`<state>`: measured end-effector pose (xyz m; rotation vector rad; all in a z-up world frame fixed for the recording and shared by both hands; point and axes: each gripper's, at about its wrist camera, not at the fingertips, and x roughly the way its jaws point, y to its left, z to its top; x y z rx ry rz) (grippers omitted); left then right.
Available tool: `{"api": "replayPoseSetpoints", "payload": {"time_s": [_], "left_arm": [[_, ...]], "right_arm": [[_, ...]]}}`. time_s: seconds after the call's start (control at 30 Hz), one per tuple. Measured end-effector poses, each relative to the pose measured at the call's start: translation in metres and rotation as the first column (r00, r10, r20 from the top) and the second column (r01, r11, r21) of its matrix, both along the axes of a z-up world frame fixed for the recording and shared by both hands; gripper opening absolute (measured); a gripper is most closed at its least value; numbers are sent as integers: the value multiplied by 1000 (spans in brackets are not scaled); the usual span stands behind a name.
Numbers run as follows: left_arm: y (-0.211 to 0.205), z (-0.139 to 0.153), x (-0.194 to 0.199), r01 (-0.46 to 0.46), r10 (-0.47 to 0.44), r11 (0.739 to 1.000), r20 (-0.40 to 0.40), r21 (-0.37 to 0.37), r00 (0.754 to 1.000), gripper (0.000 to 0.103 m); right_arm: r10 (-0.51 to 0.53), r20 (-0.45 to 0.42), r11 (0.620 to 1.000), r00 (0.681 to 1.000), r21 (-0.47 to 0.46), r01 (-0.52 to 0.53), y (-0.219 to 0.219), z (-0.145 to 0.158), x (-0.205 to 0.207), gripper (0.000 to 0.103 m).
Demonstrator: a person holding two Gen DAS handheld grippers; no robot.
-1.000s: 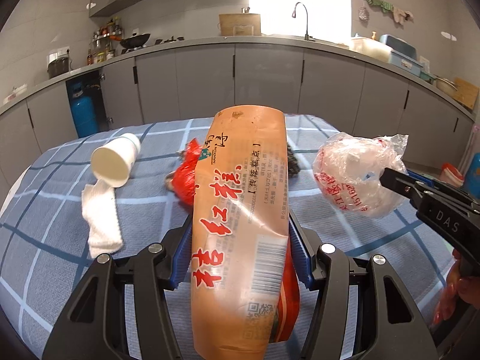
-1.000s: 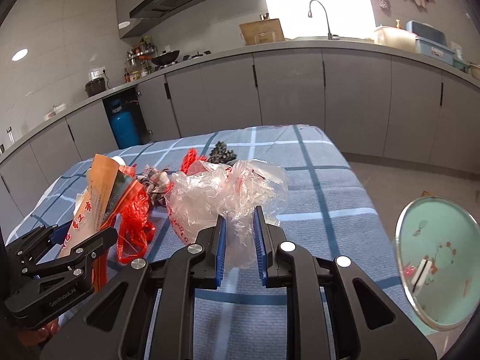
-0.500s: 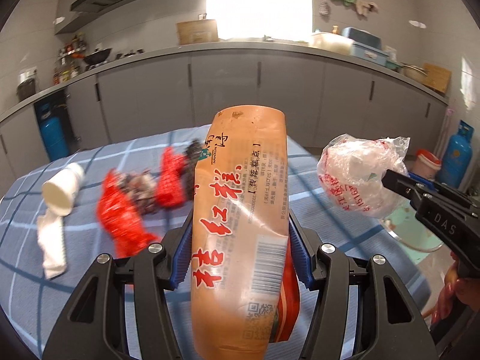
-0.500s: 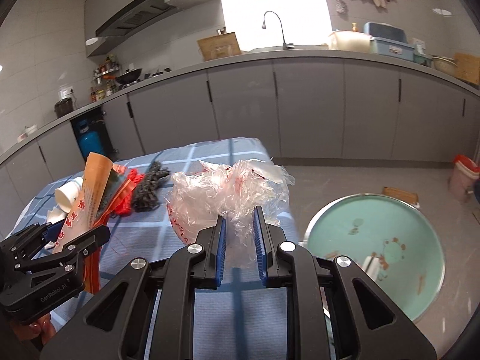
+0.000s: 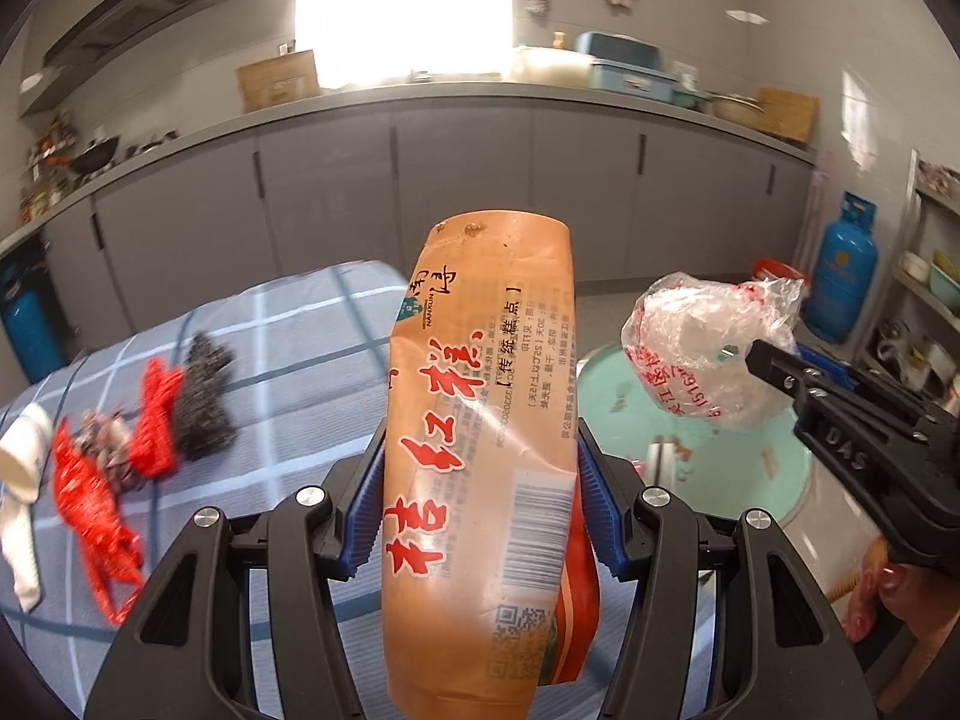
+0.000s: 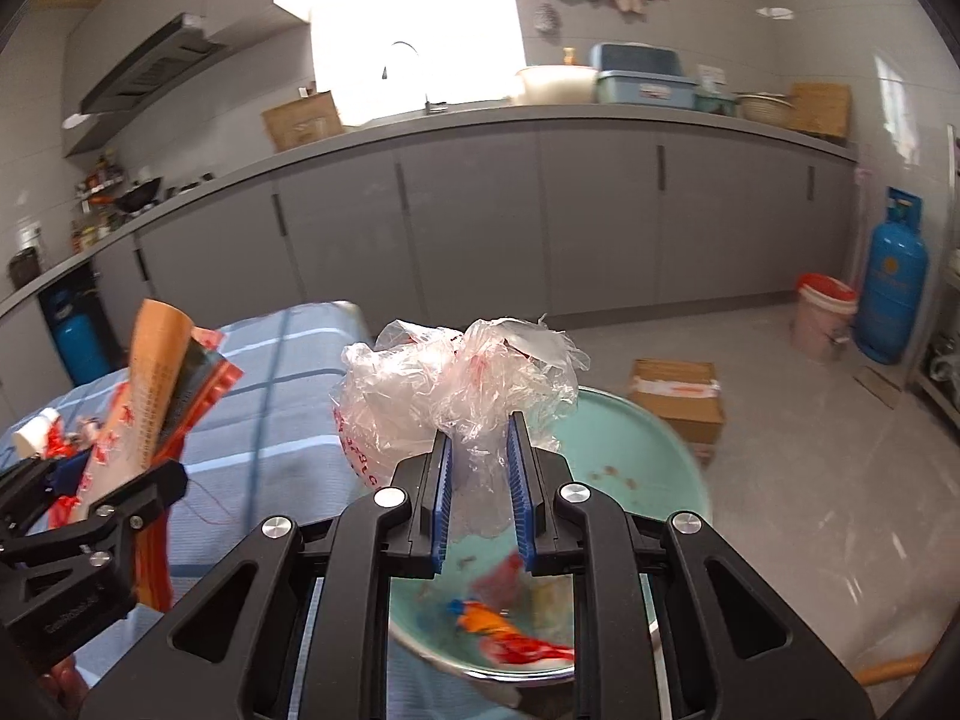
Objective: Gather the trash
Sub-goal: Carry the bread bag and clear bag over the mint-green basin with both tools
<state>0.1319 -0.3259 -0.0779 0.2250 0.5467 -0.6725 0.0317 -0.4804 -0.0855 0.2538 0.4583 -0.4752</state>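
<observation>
The left tool (image 5: 480, 504) pinches a long orange wrapper (image 5: 480, 420) between its blue pads, and the wrapper stands up above them. The right tool (image 6: 480, 474) is pressed almost together on a crumpled clear plastic bag (image 6: 456, 384). The green basin (image 6: 636, 456) on the floor is the landmark. The bag hangs over the basin's near side, while the wrapper is beside the basin, more over the edge of the counter (image 5: 288, 324) with the blue checked cloth.

I think the main risk is letting go too early. The wrapper is not clearly above the basin, so it could fall on the floor or back on the counter. The bag is very light and may drift sideways or stick to the pads. The red scraps (image 5: 90, 498) and the white cup (image 5: 24, 450) lie on the counter, far from the basin, and could be forgotten.
</observation>
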Motion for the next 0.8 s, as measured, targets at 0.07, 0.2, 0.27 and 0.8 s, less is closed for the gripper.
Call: {"api": "replayPoseSetpoints", "payload": {"time_s": [0.07,0.2,0.27,0.8], "left_arm": [[-15,-3,-4,22,-22,1000,2,16,1000,56],[-43,-14,-4,55,-53,997,-23,53,998,56],[-53,-19,-2,61,-59,996,-29,66,998,56],[-97,-50,11,125,-113,988,-134,92,985,71]], "right_arm": [[-50,-16,999,999,-9,50,-10,-6,-4,19],[-115,-50,993,992,-20,114,-29,-20,-8,19],[-130,-47,991,990,9,130,-39,-27,-12,19],[-161,-74,979,984,114,168,-65,-44,-7,36]]}}
